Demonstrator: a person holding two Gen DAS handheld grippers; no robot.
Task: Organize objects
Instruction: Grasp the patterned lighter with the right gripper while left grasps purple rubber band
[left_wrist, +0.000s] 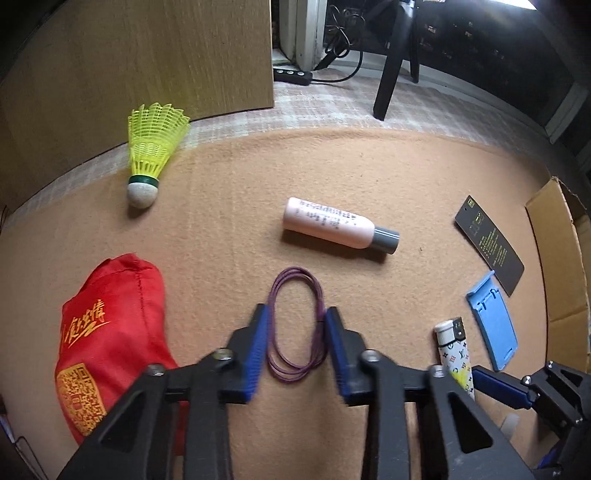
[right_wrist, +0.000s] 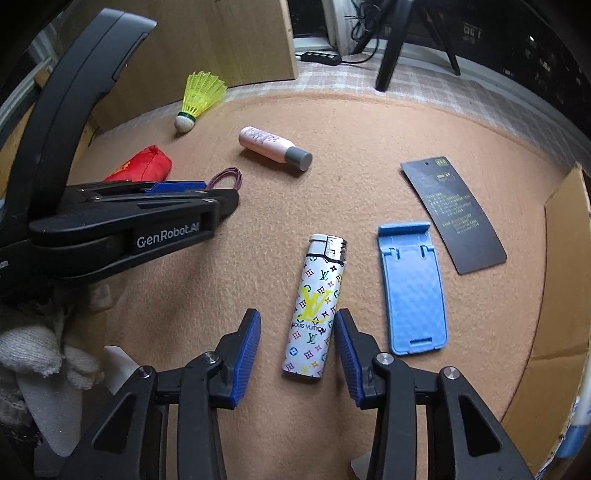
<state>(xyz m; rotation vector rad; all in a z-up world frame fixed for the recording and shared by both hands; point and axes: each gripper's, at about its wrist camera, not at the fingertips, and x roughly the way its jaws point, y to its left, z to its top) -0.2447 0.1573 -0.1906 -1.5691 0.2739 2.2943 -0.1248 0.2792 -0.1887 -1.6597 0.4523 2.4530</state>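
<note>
Blue-padded jaws of the left gripper bracket the purple hair tie, pads touching its 2 sides but not yet squeezing it flat. At the right gripper, one pad touches the patterned lighter; the other stands clear (no grip yet). Beyond lie the pink bottle, shuttlecock, red pouch, blue stand and black card. Nothing looks sorted into the cardboard box; 7 items remain.
</note>
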